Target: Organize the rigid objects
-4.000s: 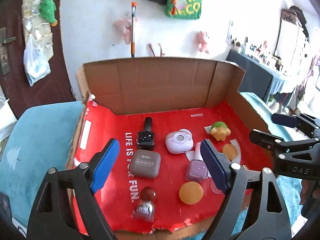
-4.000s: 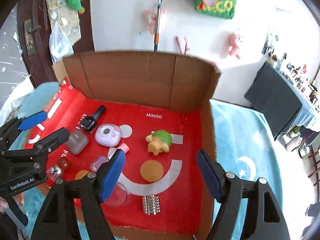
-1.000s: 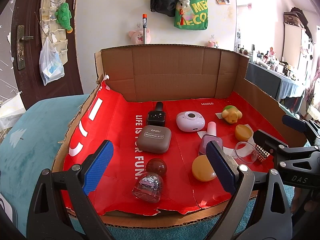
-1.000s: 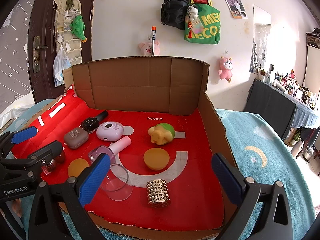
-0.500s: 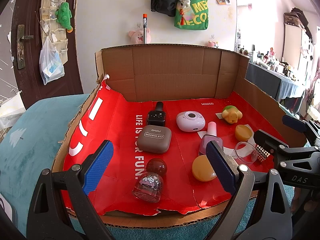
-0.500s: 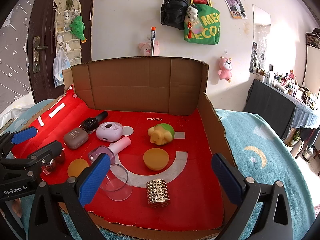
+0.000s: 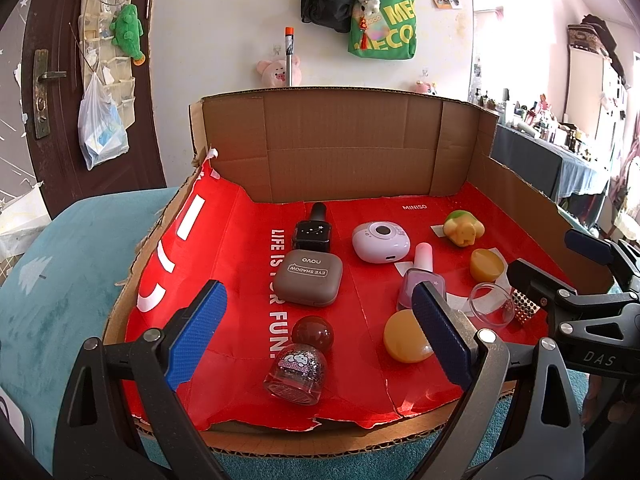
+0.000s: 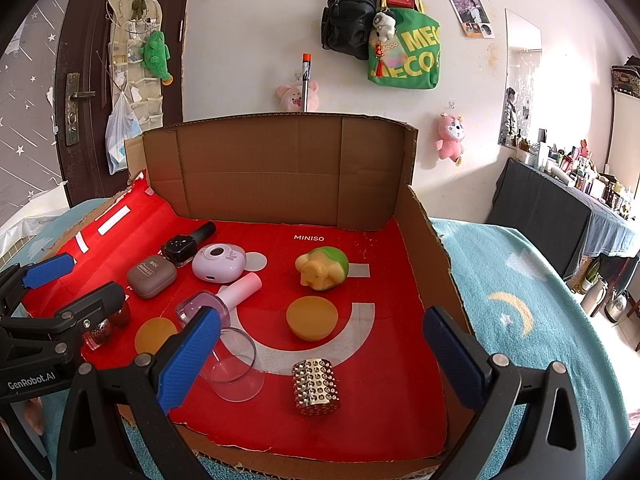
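Red-lined cardboard tray carries the small things: studded cylinder and clear cup near its front edge. Left tongs and right tongs hover spread, empty; sorted or not, unclear

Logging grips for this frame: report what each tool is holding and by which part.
Nothing is held. The left tool and the right tool are both open, hanging over the near edge of the cardboard box, clear of everything inside.
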